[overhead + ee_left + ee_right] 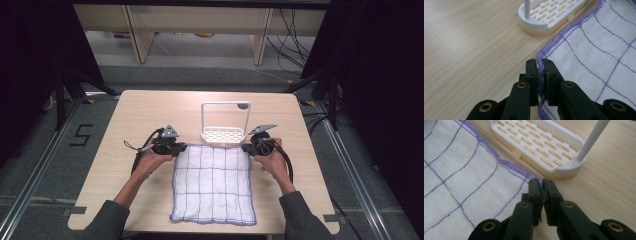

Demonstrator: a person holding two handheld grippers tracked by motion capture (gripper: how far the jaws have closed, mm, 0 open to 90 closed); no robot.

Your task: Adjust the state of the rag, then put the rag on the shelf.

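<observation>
With both jaws pinched on the far corners of the cloth (212, 182) lying flat on the surface (125, 125), the left gripper (540, 65) and right gripper (542, 185) look set to lift evenly toward the rack (225, 132).

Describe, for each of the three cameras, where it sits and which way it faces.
High view: above the person's side, facing forward and down on the table; forearms, hands, both tools.
Left gripper view: on the left tool, looking along its jaws, shut on the cloth.
Right gripper view: on the right tool, its jaws shut on another cloth corner.
Shared: cloth and white rack.
</observation>
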